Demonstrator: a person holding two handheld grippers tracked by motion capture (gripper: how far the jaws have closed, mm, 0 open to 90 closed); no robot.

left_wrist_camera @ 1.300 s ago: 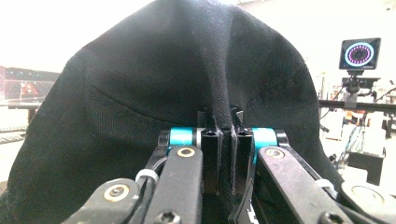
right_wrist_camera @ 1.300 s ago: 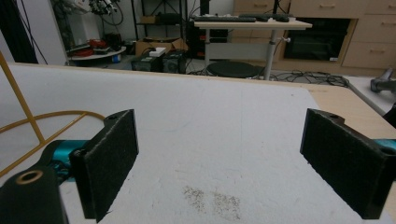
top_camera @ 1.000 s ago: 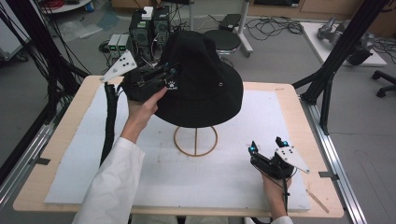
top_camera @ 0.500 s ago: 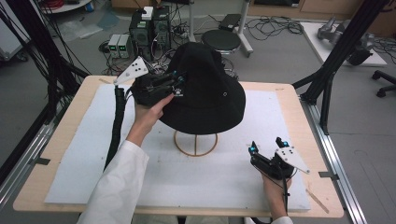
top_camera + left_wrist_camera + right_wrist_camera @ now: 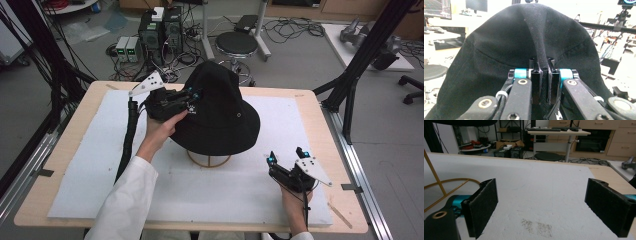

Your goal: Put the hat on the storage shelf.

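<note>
Black hat [image 5: 220, 112]: sitting on, it seems, a gold wire stand [image 5: 209, 161] mid-worktop [image 5: 65, 135]. Your left tool [image 5: 191, 97] is pinching a fold of its crown. Your right tool [image 5: 286, 157] is resting spread wide, well apart, near the front edge.

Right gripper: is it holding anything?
No, the right gripper is wide open above the bare white mat, with nothing between.

Floor: grey, strewn with black cables [image 5: 295, 30].
Beyond the table's far edge: a round black stool [image 5: 236, 44], electronics boxes [image 5: 159, 31].
Back wall: wooden drawers [image 5: 621, 137], a desk [image 5: 557, 132].
</note>
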